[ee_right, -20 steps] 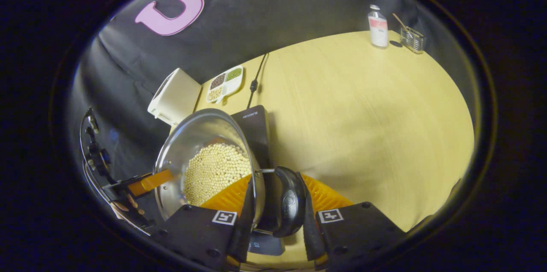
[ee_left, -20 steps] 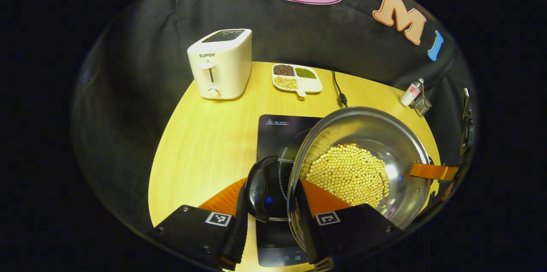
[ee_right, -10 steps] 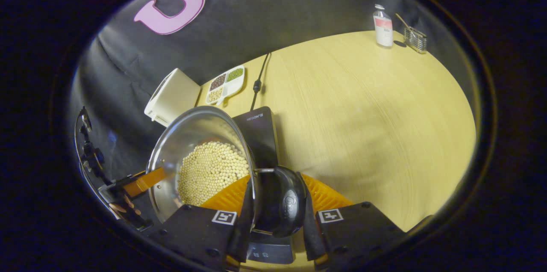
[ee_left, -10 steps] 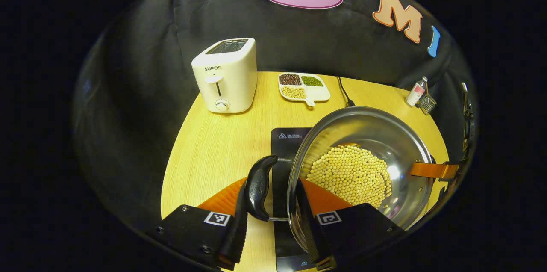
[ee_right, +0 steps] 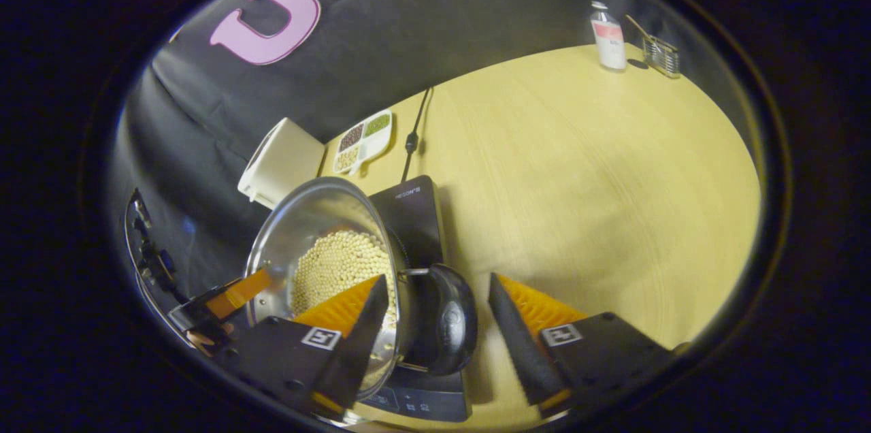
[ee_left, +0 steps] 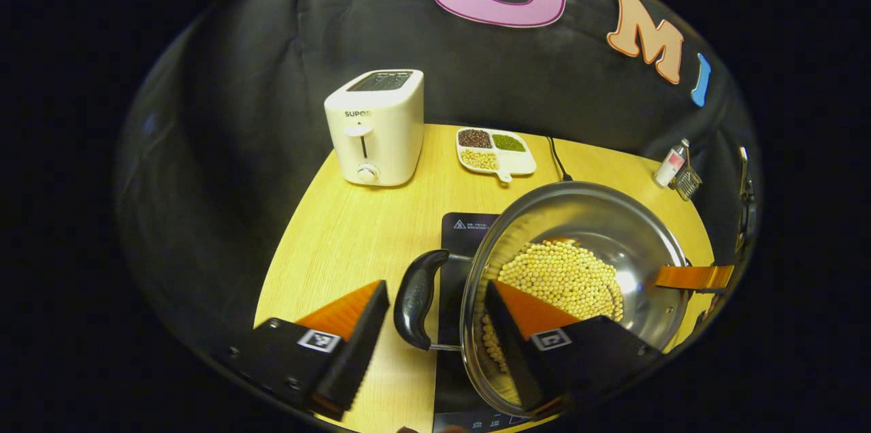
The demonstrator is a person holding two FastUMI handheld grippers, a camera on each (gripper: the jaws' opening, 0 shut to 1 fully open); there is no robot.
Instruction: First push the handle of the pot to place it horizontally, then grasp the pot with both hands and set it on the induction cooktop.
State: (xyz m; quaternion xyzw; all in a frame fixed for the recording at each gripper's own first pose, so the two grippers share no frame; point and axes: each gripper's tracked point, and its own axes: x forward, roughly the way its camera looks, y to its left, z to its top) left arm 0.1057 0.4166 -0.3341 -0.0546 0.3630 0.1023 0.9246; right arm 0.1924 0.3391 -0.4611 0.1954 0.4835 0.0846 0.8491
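Observation:
A steel pot [ee_left: 599, 215] holding pale beans [ee_left: 558, 276] rests on the black induction cooktop [ee_left: 469, 225]. My left gripper [ee_left: 435, 341] is open around the pot's black side handle [ee_left: 416, 297], one finger outside it and the other inside the rim over the beans. In the right gripper view the pot [ee_right: 313, 215] stands on the cooktop [ee_right: 412, 208], and my right gripper [ee_right: 435, 334] is open around the opposite black handle [ee_right: 446, 317], with gaps on both sides. One finger of the right gripper [ee_left: 694, 276] shows at the pot's far rim.
On the yellow table [ee_right: 578, 167] stand a white toaster [ee_left: 374, 126], a divided dish of grains [ee_left: 495, 150], a black cable [ee_right: 412, 133], a small bottle [ee_right: 609, 45] and a wire holder [ee_right: 659, 55]. Open tabletop lies right of the cooktop.
Both grippers were shut on the pot's handles and have opened, letting go. The pot has come down onto the cooktop and stays there.

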